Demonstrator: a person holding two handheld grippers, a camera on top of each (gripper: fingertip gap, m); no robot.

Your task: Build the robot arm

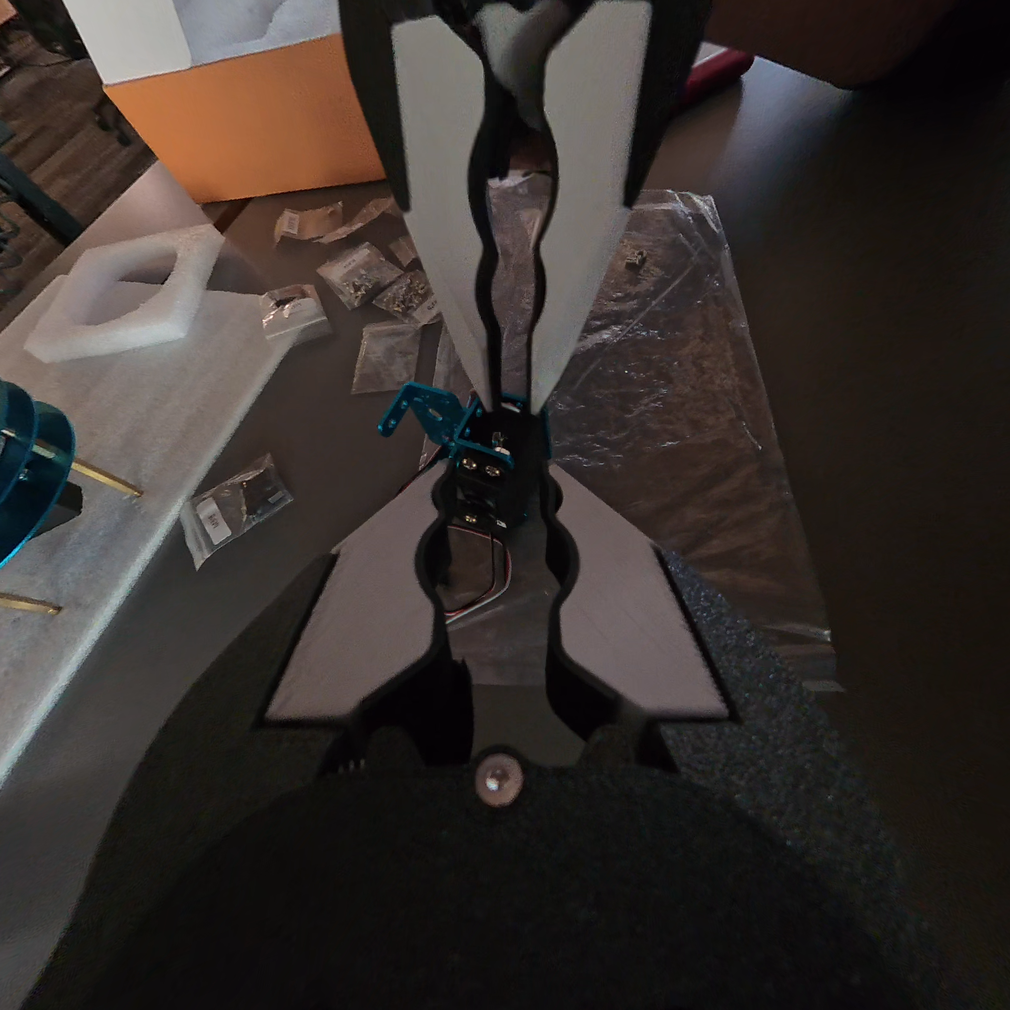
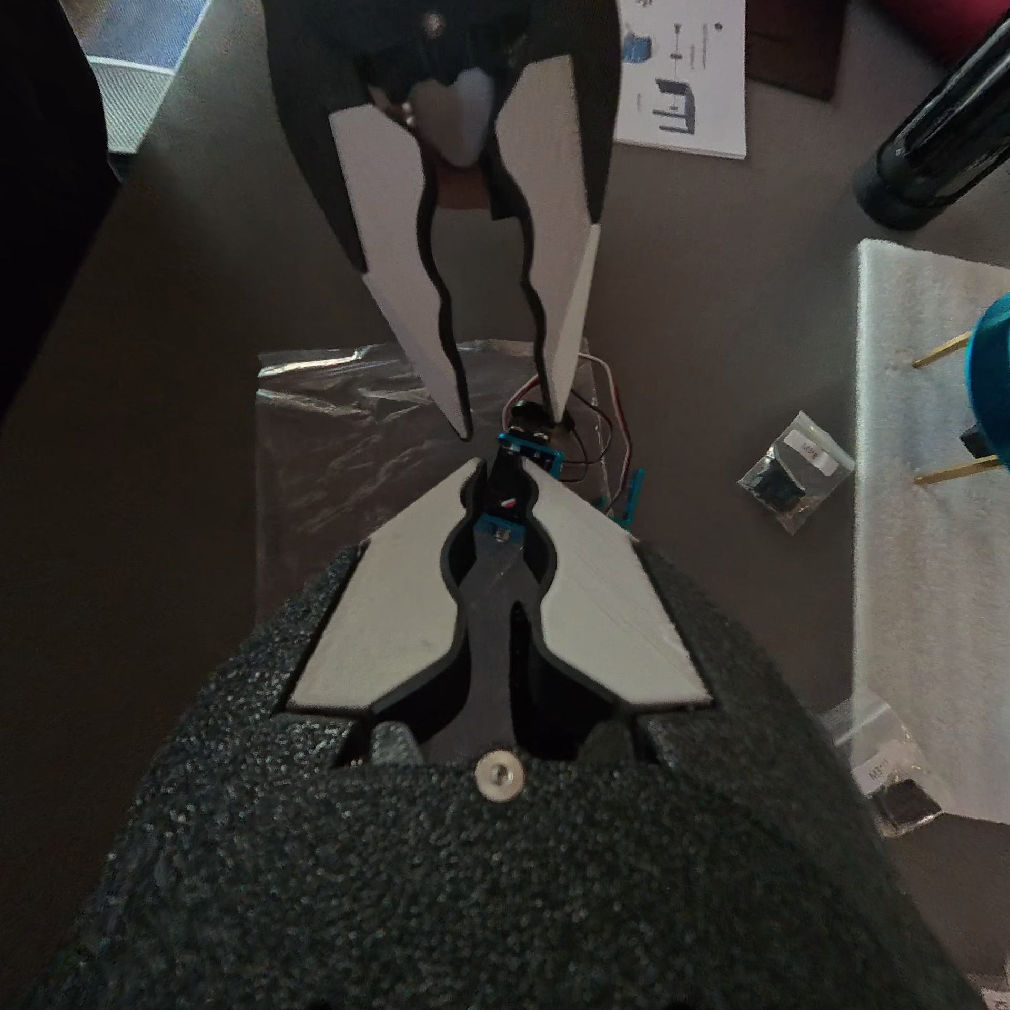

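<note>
A black servo (image 1: 489,475) in a blue metal bracket (image 1: 421,421) is held above the dark table between both grippers, which face each other. My left gripper (image 1: 494,470) has its fingers closed on the sides of the servo body. My right gripper (image 1: 515,401) comes from the far side and pinches the servo's top end. In the right wrist view my right gripper (image 2: 503,464) is shut on the servo (image 2: 505,486), and the left gripper (image 2: 511,429) reaches in from above. Red, white and black wires (image 2: 595,382) trail from the servo.
A clear plastic bag (image 1: 656,355) lies under the servo. Several small parts bags (image 1: 371,273), a white foam ring (image 1: 125,295) and an orange box (image 1: 246,120) lie beyond. A blue acrylic part (image 1: 27,464) on brass standoffs stands on foam sheet (image 2: 929,546). A printed sheet (image 2: 688,76) and black cylinder (image 2: 940,131) lie farther off.
</note>
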